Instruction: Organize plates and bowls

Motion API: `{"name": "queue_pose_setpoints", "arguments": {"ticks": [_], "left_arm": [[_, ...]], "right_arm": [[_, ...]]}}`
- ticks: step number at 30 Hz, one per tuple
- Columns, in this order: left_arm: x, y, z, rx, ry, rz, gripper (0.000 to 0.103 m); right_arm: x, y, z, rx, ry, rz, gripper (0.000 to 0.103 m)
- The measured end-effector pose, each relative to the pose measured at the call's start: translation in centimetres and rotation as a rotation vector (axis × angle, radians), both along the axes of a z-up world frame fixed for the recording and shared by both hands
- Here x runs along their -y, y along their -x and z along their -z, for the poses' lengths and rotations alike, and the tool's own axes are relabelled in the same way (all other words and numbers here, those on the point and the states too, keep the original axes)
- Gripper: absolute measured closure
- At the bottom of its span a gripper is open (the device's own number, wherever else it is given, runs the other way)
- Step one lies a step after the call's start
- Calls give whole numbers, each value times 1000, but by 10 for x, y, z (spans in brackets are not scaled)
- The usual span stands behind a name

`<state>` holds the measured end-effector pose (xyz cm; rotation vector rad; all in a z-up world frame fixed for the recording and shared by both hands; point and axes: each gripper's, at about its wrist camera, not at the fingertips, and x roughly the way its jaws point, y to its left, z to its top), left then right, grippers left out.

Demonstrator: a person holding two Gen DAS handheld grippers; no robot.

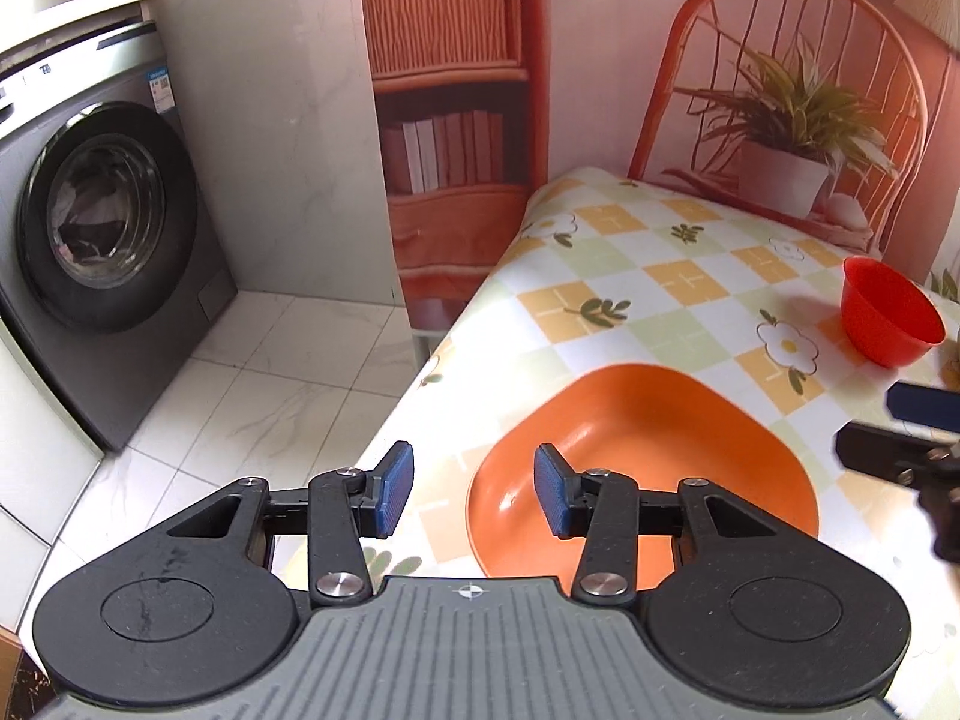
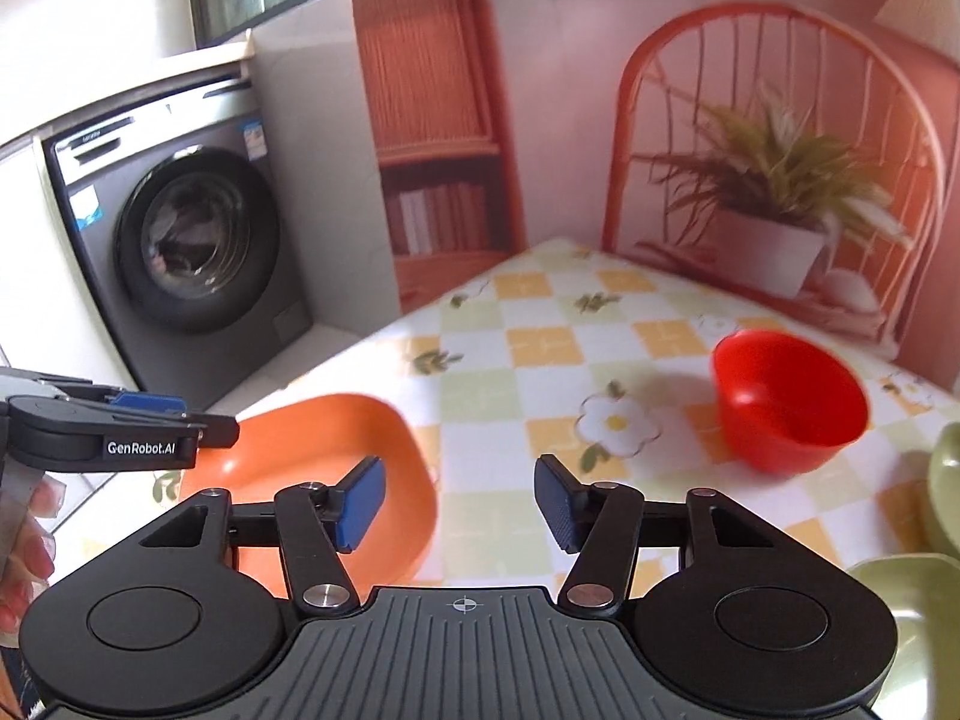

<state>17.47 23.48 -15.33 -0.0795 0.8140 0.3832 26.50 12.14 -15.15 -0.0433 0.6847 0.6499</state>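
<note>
While both the left gripper [image 1: 474, 489] and right gripper [image 2: 459, 501] hover spread and empty, the shallow orange plastic plate [image 1: 648, 456] overhangs the checked tablecloth's [image 1: 660, 276] edge — a clumsy nudge could tip it off.

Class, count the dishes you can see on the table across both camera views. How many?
4: an orange plate at the table's near-left edge, a red bowl further back, and two green dishes cut off at the right. More may lie out of frame.
</note>
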Motion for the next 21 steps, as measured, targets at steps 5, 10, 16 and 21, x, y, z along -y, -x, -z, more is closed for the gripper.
{"name": "queue_pose_setpoints", "arguments": {"ticks": [5,10,16,21], "left_arm": [[-4,2,9,-19,31,-17,56],[-4,2,17,-31,48,-18,57],[-6,1,23,-47,108,-29,87],[4,3,19,-39,70,-17,91]], "right_arm": [[-14,1,18,-51,34,-35,61],[-14,-2,29,-104,25,-40,71],[-10,-3,35,-136,1,-41,85],[-4,0,34,-150,-21,-31,89]]}}
